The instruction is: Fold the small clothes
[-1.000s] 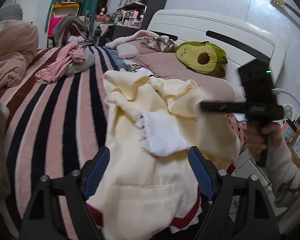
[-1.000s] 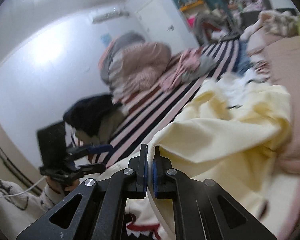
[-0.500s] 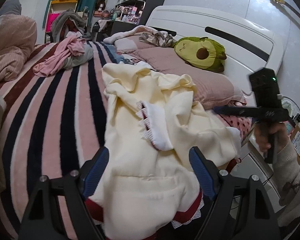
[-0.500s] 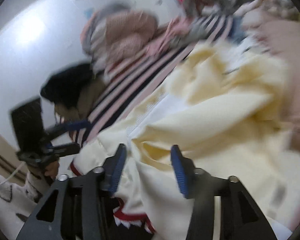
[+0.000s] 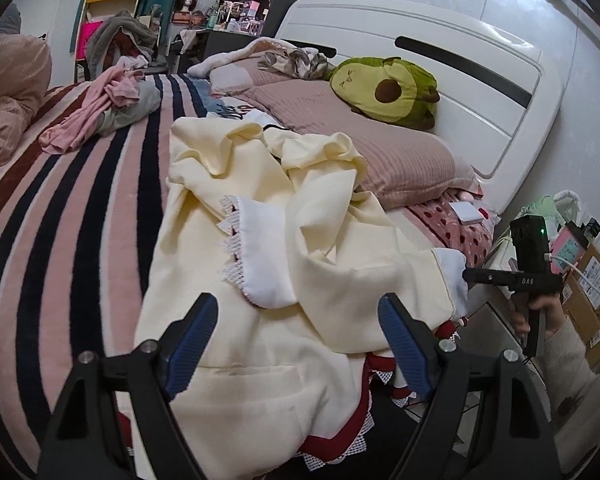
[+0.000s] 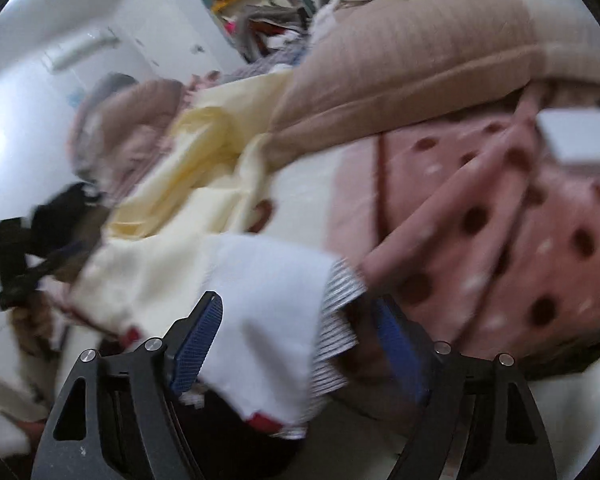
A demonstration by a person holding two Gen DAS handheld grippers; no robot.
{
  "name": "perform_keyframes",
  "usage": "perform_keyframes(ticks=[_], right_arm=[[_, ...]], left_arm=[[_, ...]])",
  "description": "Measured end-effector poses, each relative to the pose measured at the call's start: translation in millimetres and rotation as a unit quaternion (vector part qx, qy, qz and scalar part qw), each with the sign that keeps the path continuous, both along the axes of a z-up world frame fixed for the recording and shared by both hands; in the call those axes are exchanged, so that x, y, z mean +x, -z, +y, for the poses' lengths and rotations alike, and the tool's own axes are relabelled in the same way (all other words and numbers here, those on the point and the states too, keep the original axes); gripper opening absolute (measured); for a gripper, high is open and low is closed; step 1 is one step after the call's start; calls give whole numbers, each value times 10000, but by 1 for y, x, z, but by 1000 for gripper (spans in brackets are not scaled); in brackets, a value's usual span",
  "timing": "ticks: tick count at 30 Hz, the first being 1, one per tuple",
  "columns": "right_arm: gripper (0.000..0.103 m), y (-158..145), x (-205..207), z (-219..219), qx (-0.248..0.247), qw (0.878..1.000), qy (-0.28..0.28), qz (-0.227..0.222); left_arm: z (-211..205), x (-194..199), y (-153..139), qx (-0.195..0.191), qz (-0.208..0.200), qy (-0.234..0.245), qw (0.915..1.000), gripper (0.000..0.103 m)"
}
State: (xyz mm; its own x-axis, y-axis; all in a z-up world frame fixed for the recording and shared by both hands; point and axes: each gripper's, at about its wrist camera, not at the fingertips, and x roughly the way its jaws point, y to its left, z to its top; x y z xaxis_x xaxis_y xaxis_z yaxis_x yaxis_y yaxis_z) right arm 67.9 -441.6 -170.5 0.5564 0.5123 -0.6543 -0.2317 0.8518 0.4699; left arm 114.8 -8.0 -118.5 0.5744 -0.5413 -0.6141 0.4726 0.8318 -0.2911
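Right gripper [image 6: 296, 344] let go of yellow garment [image 5: 260, 280]; both jaws now spread, left gripper [image 5: 296, 340] idle. Sleeve fold laid, next grasp pending.

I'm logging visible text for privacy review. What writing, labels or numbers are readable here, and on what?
"DAS", uncertain: on the right gripper body.
Cardboard boxes: printed labels, too small to read.
Pink package: print unreadable.
Blue lettering on cloth beside the pillow: not legible.
Right wrist view: too blurred.
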Motion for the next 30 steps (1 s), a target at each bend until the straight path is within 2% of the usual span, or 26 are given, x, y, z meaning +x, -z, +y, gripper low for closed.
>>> perform_keyframes(ticks=[1, 2, 3, 4, 5, 6, 7, 14, 18, 20, 25, 27, 30], right_arm=[[63, 1, 0, 3, -67, 10000, 46, -7], [44, 0, -2, 4, -294, 9994, 156, -57], [32, -2, -3, 3, -409, 9988, 237, -79], [6, -4, -4, -1, -381, 9988, 301, -83], [4, -6, -6, -5, -179, 9994, 277, -108], [3, -13, -8, -9, 128, 9995, 244, -184], [3, -18, -10, -7, 229, 9992, 222, -253], [2, -72, -15, 44, 583, 9924, -435, -994], [1, -93, -11, 101, 767, 9822, -1199, -1228], [1, -98, -7, 136, 1003, 9723, -1708, -1238], [1, -90, 0, 214, 1221, 9522, -2603, -1031], [1, -74, 1, 240, 1329, 9438, -2924, -786], [1, -52, 0, 276, 1166, 9371, -3256, -472]], left_arm=[[-2, 0, -1, 17, -3, 3, 10000, 79], [-3, 0, -2, 33, -18, 12, 10000, 79], [-4, -1, -3, 38, -33, 22, 10000, 79], [-4, -2, -4, 36, -53, 33, 10000, 79], [-4, -2, -6, 24, -72, 39, 10000, 79], [-3, -2, -6, 9, -87, 34, 10000, 79], [-2, -2, -7, -4, -95, 30, 10000, 79], [10, -9, -16, -133, -286, -8, 9995, 79], [28, -18, -24, -150, -468, -159, 9987, 79], [39, -22, -26, -186, -515, -226, 9982, 79], [66, -28, -30, -211, -645, -437, 9967, 79], [78, -30, -31, -210, -683, -543, 9960, 79], [89, -30, -30, -181, -701, -631, 9954, 79]])
